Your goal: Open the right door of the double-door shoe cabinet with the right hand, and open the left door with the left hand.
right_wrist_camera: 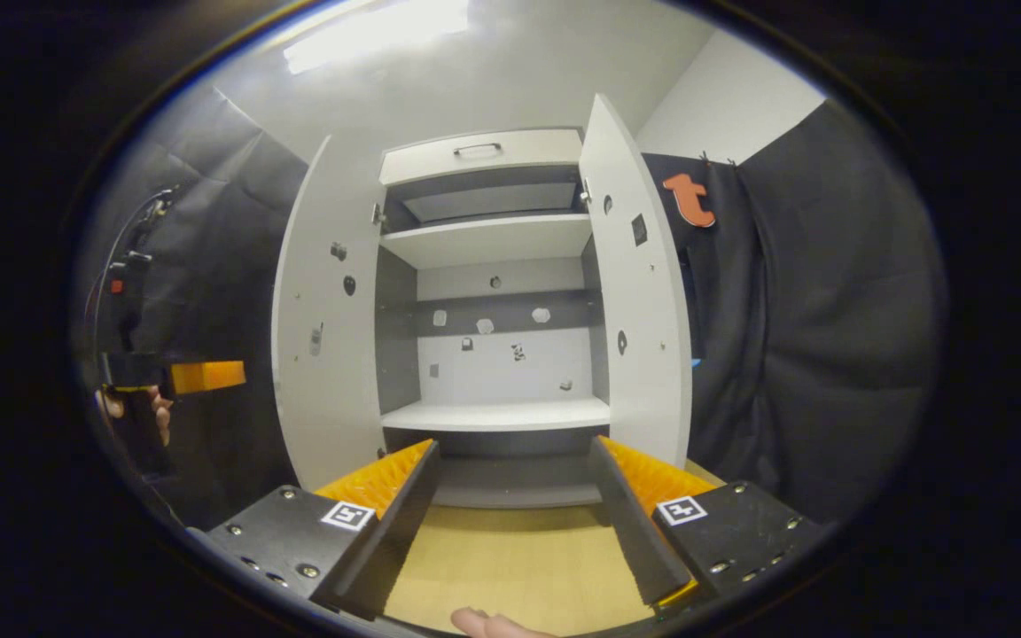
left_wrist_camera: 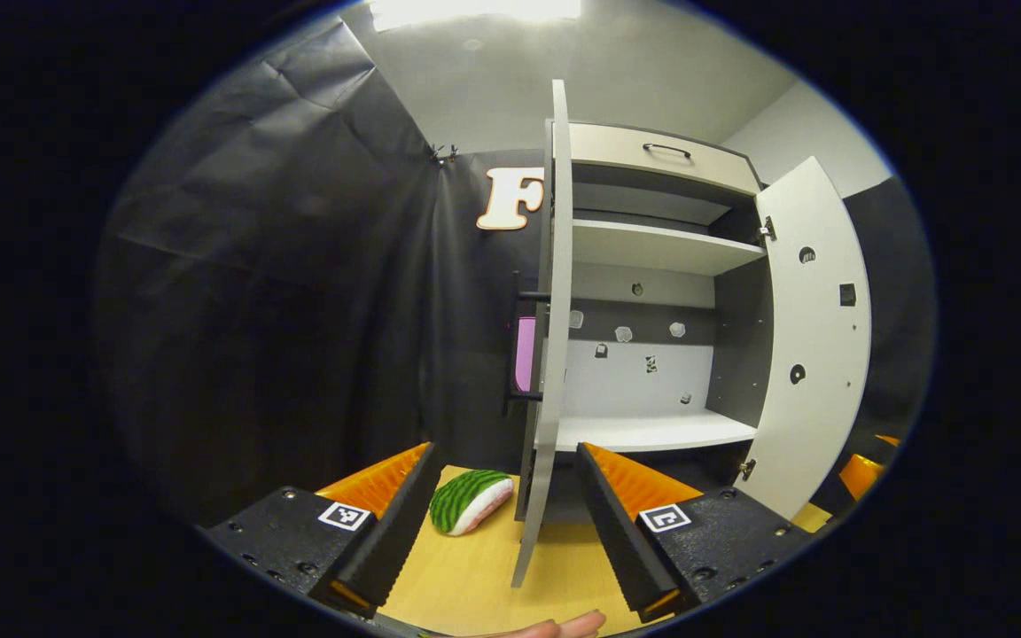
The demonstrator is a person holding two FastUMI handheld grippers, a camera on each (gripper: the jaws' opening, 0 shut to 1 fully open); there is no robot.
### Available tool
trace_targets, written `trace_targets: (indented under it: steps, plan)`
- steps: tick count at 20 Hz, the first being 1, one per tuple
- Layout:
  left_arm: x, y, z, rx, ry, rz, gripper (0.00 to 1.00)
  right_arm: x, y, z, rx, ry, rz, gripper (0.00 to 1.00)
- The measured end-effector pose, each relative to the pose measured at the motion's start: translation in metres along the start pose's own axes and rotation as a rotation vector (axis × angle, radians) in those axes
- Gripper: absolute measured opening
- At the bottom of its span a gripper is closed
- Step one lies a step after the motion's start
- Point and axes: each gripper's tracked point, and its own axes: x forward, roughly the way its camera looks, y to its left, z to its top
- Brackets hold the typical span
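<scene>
In the left gripper view, the shoe cabinet (left_wrist_camera: pixel 652 292) stands on the pale wood-grain table (left_wrist_camera: pixel 475 576) with its left door (left_wrist_camera: pixel 553 354) swung out edge-on and its right door (left_wrist_camera: pixel 816 328) wide open; the job looks done. The left hand-held gripper (left_wrist_camera: pixel 506 523), fingers apart and empty, frames the left door's lower edge. A ribbed green plush (left_wrist_camera: pixel 468 501) lies left of that door.

In the right gripper view, both flat matte white panels flank the cabinet's 2 bare shelves; the right hand-held gripper (right_wrist_camera: pixel 515 514) is spread, holding nothing.
</scene>
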Motion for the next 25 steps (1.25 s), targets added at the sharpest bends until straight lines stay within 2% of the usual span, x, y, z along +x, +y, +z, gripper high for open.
trace_targets:
  steps: [1,2,3,4,5,6,7,8,9,10,12,16,18,19,20,21,23,24,25]
  plan:
    - [-0.002,-0.002,-0.004,-0.015,0.009,0.008,0.90,0.000,-0.002,-0.002,0.000,0.004,-0.001,1.00]
    - [-0.006,-0.006,-0.006,-0.015,0.012,0.009,0.95,0.000,-0.003,-0.004,0.000,0.009,0.001,1.00]
    - [-0.008,-0.009,-0.006,-0.002,-0.003,0.001,0.95,0.000,-0.003,-0.006,-0.002,0.013,0.000,1.00]
    - [-0.009,-0.015,-0.006,0.009,-0.007,-0.010,0.90,0.001,-0.005,-0.006,-0.003,0.017,-0.003,1.00]
    - [-0.011,-0.018,-0.006,0.019,-0.020,-0.024,0.95,0.002,-0.006,-0.007,-0.004,0.017,-0.005,1.00]
    - [-0.013,-0.024,-0.006,0.031,-0.028,-0.040,0.90,0.001,-0.007,-0.006,-0.003,0.017,-0.004,0.96]
    - [-0.014,-0.030,-0.008,0.036,-0.031,-0.052,0.94,0.001,-0.007,-0.006,-0.002,0.014,-0.002,0.96]
    - [-0.015,-0.035,-0.008,0.038,-0.036,-0.062,0.94,0.000,-0.008,-0.004,-0.001,0.011,-0.002,1.00]
    - [-0.016,-0.040,-0.012,0.037,-0.028,-0.067,0.89,-0.001,-0.008,-0.004,-0.004,0.009,-0.002,1.00]
    - [-0.017,-0.044,-0.015,0.043,-0.024,-0.071,0.94,-0.002,-0.008,-0.003,-0.011,0.008,0.000,1.00]
    - [-0.017,-0.053,-0.022,0.063,-0.013,-0.084,0.94,-0.003,-0.009,0.001,-0.029,-0.004,-0.001,1.00]
    - [-0.016,-0.077,-0.036,0.031,0.014,-0.124,0.95,-0.003,-0.011,0.002,-0.073,-0.009,-0.006,1.00]
    - [-0.014,-0.077,-0.040,0.023,0.026,-0.123,0.95,-0.003,-0.014,0.001,-0.075,-0.011,-0.014,1.00]
    - [-0.015,-0.077,-0.040,0.025,0.025,-0.118,0.90,-0.003,-0.015,0.000,-0.073,-0.012,-0.012,1.00]
    - [-0.014,-0.076,-0.040,0.031,0.020,-0.116,0.95,-0.002,-0.016,0.001,-0.067,-0.014,-0.011,1.00]
    - [-0.014,-0.076,-0.039,0.035,0.017,-0.117,0.95,-0.003,-0.018,0.001,-0.057,-0.016,-0.011,0.96]
    - [-0.015,-0.079,-0.036,0.035,0.001,-0.130,0.95,-0.002,-0.022,0.003,-0.036,-0.019,-0.017,1.00]
    - [-0.016,-0.081,-0.034,0.041,-0.008,-0.139,0.95,-0.003,-0.025,0.006,-0.031,-0.022,-0.022,0.96]
    - [-0.015,-0.082,-0.032,0.047,-0.019,-0.144,0.95,-0.005,-0.027,0.008,-0.030,-0.028,-0.027,1.00]
